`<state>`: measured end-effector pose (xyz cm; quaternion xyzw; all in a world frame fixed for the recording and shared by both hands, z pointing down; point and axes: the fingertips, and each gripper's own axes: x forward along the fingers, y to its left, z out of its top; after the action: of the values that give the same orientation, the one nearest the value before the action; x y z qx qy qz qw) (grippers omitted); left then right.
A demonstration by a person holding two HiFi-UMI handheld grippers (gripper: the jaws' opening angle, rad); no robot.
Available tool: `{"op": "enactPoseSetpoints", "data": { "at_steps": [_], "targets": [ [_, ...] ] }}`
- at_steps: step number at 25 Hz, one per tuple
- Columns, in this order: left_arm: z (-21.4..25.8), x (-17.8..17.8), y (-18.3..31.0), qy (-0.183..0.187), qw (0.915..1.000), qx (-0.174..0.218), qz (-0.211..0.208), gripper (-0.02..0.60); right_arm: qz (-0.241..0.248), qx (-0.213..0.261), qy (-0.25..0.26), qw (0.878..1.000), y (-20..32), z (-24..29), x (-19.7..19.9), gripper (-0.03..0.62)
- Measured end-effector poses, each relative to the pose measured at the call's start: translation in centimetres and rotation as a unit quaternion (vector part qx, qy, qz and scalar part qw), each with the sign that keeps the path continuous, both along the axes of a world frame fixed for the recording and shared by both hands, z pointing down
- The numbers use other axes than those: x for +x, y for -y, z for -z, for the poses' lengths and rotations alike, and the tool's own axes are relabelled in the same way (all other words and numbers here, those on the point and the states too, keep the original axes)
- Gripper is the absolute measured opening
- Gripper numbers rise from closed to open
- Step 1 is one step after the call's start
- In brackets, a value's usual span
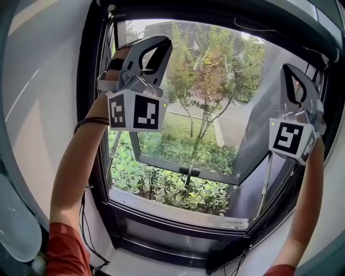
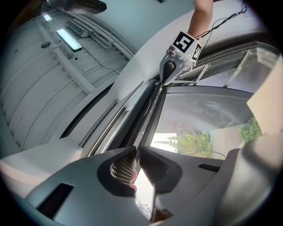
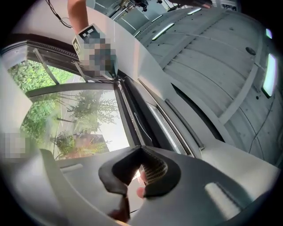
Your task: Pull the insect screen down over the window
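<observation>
A dark-framed window fills the head view, and the insect screen's dark top rail (image 1: 215,15) runs across its upper edge with no mesh drawn over the opening. My left gripper (image 1: 157,46) is raised at the window's upper left, tips just under the rail, jaws shut and empty. At the upper right my right gripper (image 1: 289,71) is also raised, shut and empty. In the left gripper view my closed left gripper (image 2: 136,151) points along the rail (image 2: 143,112) toward the right gripper (image 2: 164,78). In the right gripper view my right gripper (image 3: 140,151) points along the same rail (image 3: 132,115).
The glass sash (image 1: 188,161) is swung outward over shrubs and trees, with a handle (image 1: 189,171) on its lower bar. Black cables (image 1: 85,221) hang at the lower left beside the sill (image 1: 178,213). White walls flank the frame. Ceiling lights (image 2: 68,39) are overhead.
</observation>
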<state>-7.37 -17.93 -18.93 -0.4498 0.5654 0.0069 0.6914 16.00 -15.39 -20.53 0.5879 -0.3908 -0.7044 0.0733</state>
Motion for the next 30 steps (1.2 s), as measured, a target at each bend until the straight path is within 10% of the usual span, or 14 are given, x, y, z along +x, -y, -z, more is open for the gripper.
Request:
{"op": "enactPoseSetpoints", "data": {
  "at_steps": [30],
  "targets": [
    [9.5,-1.7,5.6,0.061,0.9666,-0.109,0.224,0.176,-0.186,-0.05,-0.015,0.981,4.8,7.9,3.2,0.141]
  ]
}}
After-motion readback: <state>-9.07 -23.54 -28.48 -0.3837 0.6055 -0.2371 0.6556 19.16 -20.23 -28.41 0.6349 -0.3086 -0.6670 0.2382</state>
